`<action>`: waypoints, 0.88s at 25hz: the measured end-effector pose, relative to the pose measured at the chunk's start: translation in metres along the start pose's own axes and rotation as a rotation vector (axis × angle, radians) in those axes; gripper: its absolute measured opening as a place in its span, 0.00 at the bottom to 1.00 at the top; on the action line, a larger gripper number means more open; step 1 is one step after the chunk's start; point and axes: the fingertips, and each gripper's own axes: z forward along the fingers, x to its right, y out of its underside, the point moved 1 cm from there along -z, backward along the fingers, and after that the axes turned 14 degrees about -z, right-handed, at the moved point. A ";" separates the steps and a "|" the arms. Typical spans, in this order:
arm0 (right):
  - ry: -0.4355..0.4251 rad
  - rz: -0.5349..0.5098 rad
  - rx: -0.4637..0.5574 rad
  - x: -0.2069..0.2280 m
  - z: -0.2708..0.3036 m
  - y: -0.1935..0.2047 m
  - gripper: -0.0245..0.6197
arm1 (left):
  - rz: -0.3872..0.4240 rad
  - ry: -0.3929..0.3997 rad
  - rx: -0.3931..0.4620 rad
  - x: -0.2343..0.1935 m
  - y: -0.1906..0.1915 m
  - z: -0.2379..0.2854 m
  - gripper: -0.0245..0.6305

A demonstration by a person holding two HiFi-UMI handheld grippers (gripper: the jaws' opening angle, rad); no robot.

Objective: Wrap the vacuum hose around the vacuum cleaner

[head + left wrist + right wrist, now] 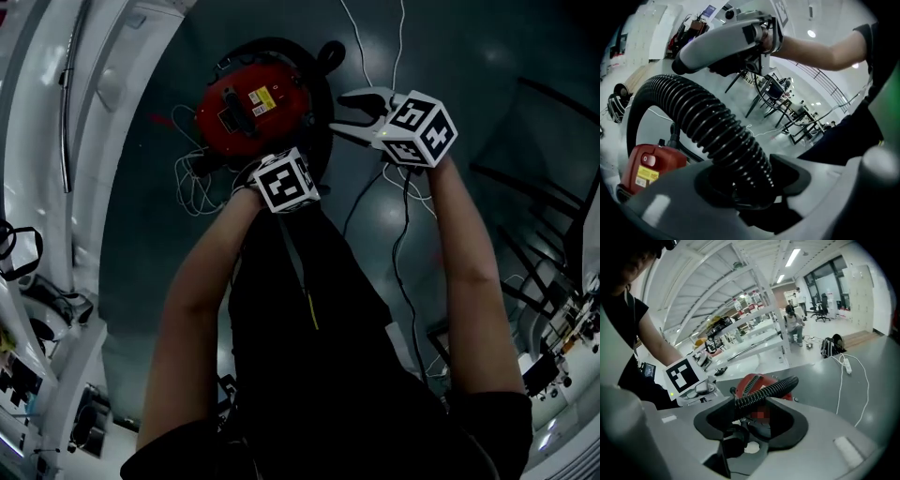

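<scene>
On the grey floor stands a red vacuum cleaner (251, 103) with its black ribbed hose (317, 82) curving round its body. My left gripper (277, 169) is over the cleaner's near side, shut on the hose. In the left gripper view the hose (717, 131) arches up from the red cleaner (647, 168) and runs down between the jaws of the left gripper (745, 187). My right gripper (339, 112) hovers to the right of the cleaner, open and holding nothing. In the right gripper view the hose (768, 390) and the cleaner (757, 380) lie beyond the parted jaws of the right gripper (750, 423).
Loose white cords (187, 173) lie left of the cleaner, and another white cord (398, 37) runs off at the top. A black cable (398, 244) trails across the floor. White shelving (56, 112) lines the left. Black chairs and tables (787, 108) stand further off.
</scene>
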 end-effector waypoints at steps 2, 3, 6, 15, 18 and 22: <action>-0.045 -0.067 -0.001 -0.012 0.007 -0.010 0.36 | -0.015 -0.003 -0.015 0.002 0.009 -0.007 0.38; -0.074 -0.102 -0.008 -0.018 0.011 -0.014 0.36 | -0.022 -0.008 -0.014 0.002 0.013 -0.009 0.38; -0.175 -0.219 -0.039 -0.036 0.020 -0.024 0.43 | -0.047 -0.030 0.001 0.003 0.022 -0.017 0.38; -0.222 -0.815 -0.282 -0.068 0.046 -0.039 0.66 | -0.070 -0.010 0.045 0.014 0.051 -0.041 0.37; -0.146 -1.135 -0.337 -0.078 0.062 -0.046 0.73 | -0.066 -0.006 0.049 0.023 0.056 -0.049 0.37; -0.128 -1.393 -0.400 -0.094 0.080 -0.049 0.72 | -0.051 0.007 0.012 0.034 0.064 -0.054 0.37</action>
